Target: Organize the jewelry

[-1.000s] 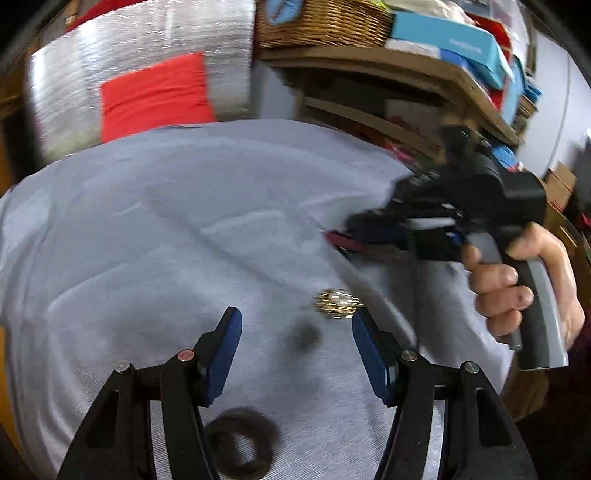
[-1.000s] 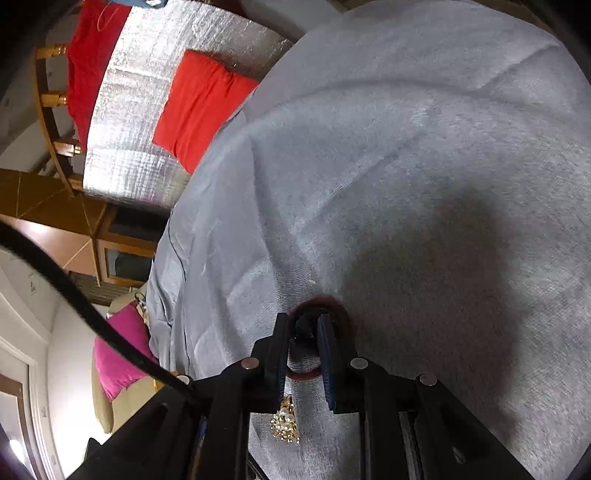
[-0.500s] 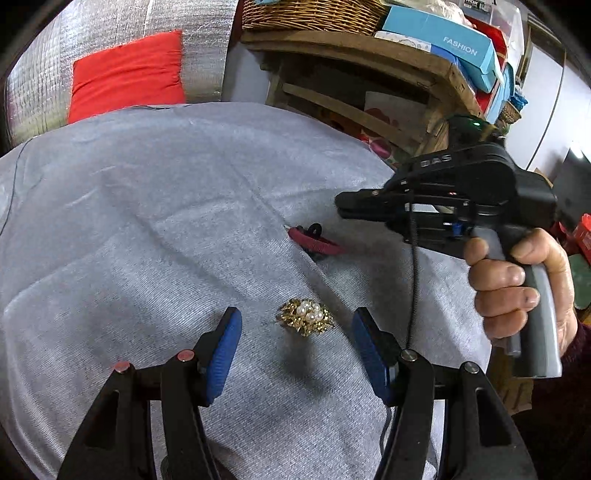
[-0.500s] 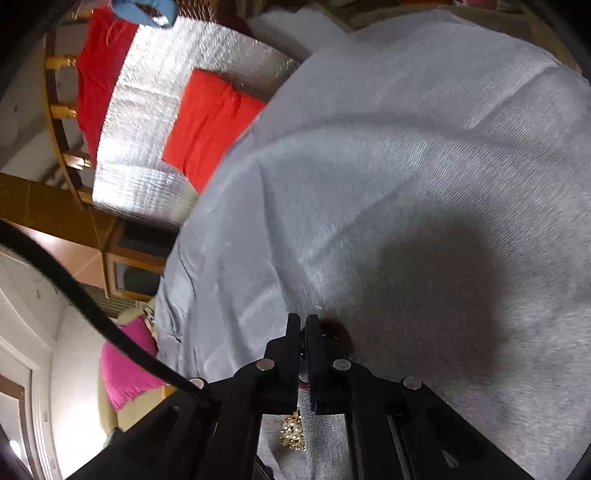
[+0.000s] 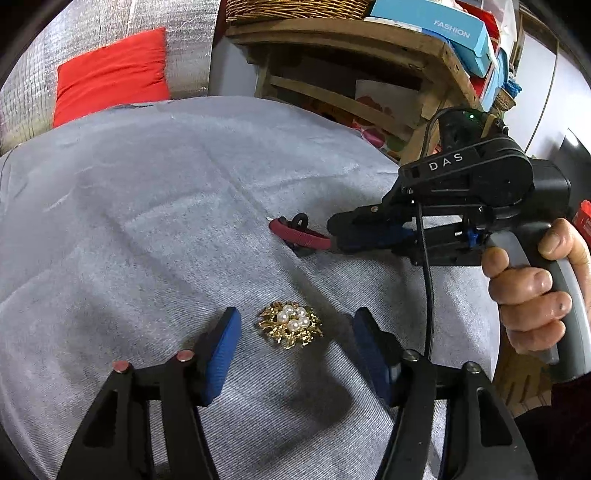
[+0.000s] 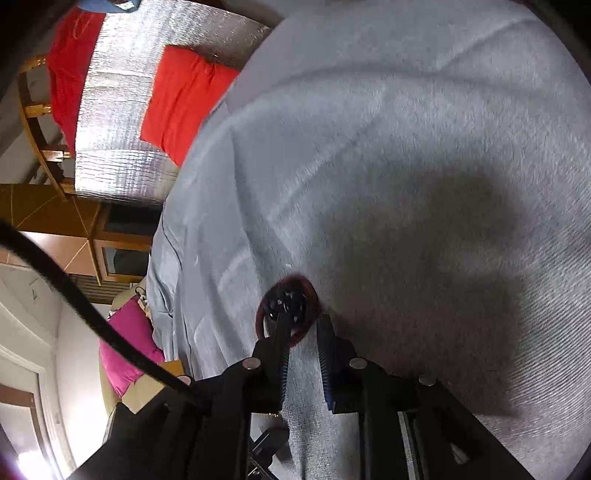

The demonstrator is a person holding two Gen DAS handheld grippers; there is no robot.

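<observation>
Wooden shelf (image 5: 369, 37) w/ basket, boxes; silver quilted backing (image 5: 110, 22), red cushion (image 5: 110, 74).

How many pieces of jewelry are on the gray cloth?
2. A gold brooch with pearls lies between the left gripper's open fingers. A dark red bangle lies farther back, at the right gripper's tips. Others may be hidden outside the view.

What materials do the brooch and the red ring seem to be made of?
Brooch: likely gold-toned metal, shiny, with glossy white beads that look like pearls, real or imitation. Red ring: seems wrapped in matte red cord or fabric, judging by fine ribbing; its core is hidden.
</observation>
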